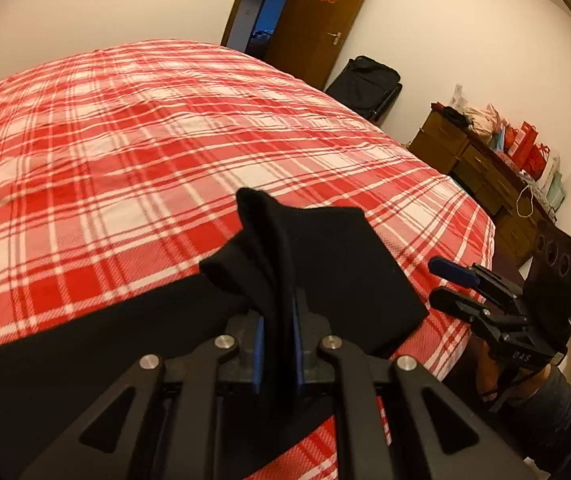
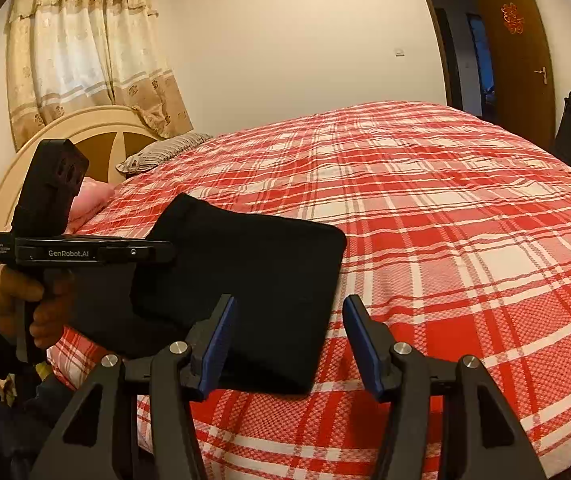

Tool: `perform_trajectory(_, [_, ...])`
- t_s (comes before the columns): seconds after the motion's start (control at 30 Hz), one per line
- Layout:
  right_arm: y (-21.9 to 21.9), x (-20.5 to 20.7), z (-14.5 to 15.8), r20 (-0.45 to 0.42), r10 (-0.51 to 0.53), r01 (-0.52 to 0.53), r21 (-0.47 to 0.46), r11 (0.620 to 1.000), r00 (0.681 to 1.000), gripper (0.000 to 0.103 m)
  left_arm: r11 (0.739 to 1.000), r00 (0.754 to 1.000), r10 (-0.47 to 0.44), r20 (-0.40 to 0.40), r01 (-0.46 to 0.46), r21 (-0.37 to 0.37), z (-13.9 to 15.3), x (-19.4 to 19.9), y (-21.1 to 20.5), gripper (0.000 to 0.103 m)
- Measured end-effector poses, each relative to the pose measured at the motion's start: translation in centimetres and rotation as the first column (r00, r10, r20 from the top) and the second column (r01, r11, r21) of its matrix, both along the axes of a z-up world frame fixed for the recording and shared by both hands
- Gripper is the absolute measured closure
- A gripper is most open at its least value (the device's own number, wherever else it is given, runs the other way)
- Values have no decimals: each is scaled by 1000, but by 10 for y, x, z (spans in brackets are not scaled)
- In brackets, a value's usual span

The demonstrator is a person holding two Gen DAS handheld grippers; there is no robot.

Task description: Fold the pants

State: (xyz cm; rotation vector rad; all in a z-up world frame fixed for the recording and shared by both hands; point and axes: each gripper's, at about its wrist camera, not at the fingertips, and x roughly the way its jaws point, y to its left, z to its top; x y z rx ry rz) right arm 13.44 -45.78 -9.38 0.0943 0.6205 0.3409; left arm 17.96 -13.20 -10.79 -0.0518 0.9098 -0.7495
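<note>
Black pants folded on a red plaid bed, one corner lifted.

Left wrist view: left tongs (image 1: pixel 278 332) pinch a raised fold of the pants (image 1: pixel 325 256); right tongs (image 1: pixel 443 284) hover spread beside them.
Right wrist view: right tongs (image 2: pixel 289 340) spread above the pants' (image 2: pixel 253 272) near edge on the bed (image 2: pixel 465 240).

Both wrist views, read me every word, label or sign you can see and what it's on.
"GenRobot.AI": side of the left claw.
Small white print beside it: too small to read.
"DAS", roughly: body of the right claw, blurred.
Red paper character: brown door, a decoration, too blurred to confirm.
</note>
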Motion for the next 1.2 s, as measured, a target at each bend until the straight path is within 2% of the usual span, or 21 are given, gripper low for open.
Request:
perform_trajectory(0.3, [3,0,3,4,1,-1,-1,1000,1000,46,999,1000,30,-10,-30,-16,-7,-8,22,91])
perform_trajectory(0.6, [15,1,4,3,27,-27,-21,999,1000,46,994,995,100,-23,-101,-40,-10,-5,58,91])
perform_trajectory(1.2, [36,-2,-4,-15,71,-72,-67,995,997,46,971,970,234,-60,-237,-42,-26,-10,124,91])
